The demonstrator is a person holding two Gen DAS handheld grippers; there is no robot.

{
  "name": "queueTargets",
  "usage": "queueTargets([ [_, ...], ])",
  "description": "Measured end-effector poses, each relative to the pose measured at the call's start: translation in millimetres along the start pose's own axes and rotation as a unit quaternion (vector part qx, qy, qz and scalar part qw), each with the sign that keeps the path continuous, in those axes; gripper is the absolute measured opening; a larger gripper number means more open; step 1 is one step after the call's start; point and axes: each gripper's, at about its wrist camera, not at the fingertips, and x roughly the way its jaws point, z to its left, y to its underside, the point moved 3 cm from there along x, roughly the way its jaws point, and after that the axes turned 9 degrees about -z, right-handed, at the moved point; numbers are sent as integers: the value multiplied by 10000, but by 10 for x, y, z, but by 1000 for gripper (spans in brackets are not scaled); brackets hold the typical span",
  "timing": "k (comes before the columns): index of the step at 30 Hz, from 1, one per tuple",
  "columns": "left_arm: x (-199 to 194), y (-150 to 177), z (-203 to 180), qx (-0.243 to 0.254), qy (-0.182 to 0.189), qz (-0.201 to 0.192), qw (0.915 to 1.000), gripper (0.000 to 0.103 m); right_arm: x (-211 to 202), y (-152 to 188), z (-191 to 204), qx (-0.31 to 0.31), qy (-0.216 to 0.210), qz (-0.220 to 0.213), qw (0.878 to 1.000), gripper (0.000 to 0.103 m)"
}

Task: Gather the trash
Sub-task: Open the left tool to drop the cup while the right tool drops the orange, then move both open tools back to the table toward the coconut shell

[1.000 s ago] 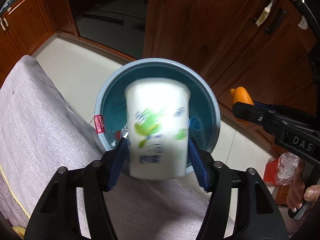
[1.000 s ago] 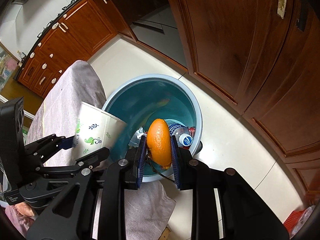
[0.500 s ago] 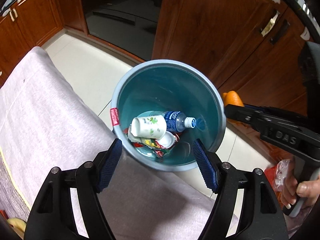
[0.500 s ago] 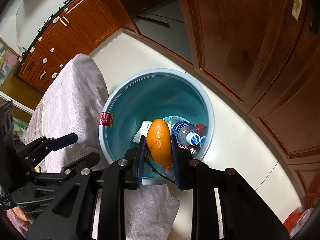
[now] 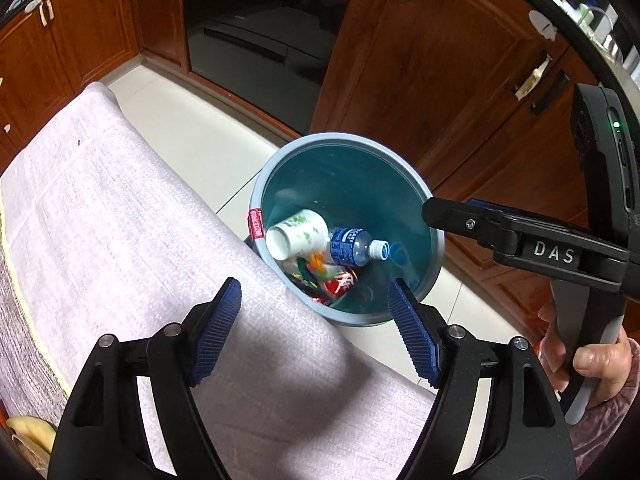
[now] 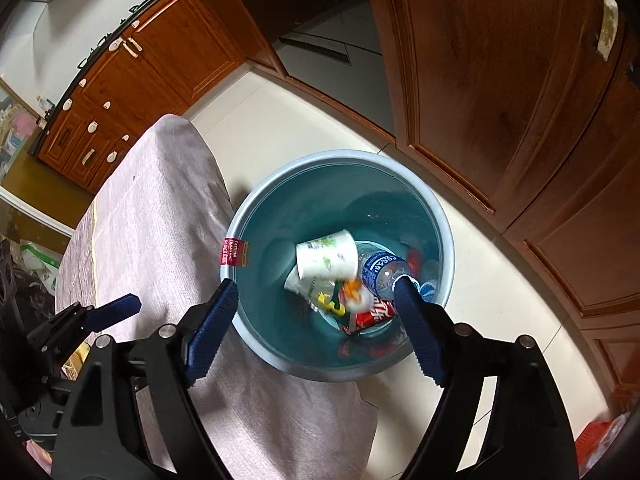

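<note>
Both hand-held grippers hang over the bin with nothing between their blue pads. The right hand-held gripper (image 6: 314, 328) has jaws opening wide, and a blurred orange scrap (image 6: 352, 289) sits below them on the pile, so I judge it just dropped. The left hand-held gripper (image 5: 314, 330) is also opening, empty, above the worktop's (image 5: 120, 220) edge.

Inside the blue trash bin (image 6: 447, 240) lie a white paper cup (image 6: 328, 258) on its side, a blue-labelled plastic bottle (image 6: 382, 272) just beside it, and a red can (image 6: 370, 315) with wrappers underneath. That much looks collected.

What is left I can hardly tell: the pinkish cloth over the worktop is bare nearby, with something yellowish (image 5: 28, 430) at its near corner. Wooden cabinets (image 6: 500, 80) crowd the bin's far side; nothing blocks its mouth.
</note>
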Motion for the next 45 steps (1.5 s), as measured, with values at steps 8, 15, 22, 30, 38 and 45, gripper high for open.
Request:
queueTargets([
  [8,-228,120,112,-160,54,-98,9998,77,-80,48,145,-97,72,47,9999,80],
  [15,-508,199,196,-259,43,-319,9991,77,-231,98,386,-312,38,-21,9995,80],
  [22,-866,268,284,-352,25,-593,9976,77,-464,159,652,-517,-10,-156,9985,80],
  [30,-1225,398,400,-421,-30,-818,9958,78,-694,282,911,-699,-43,-260,9972,80],
  [38,-1661,746,694,-613,-350,-1120,9912,94,-751,513,1402,-1076,-249,-159,9938,80],
  [45,-2069,1285,1160,-922,-791,-1134,9861,95,-673,868,2039,-1603,-521,104,9856,80],
])
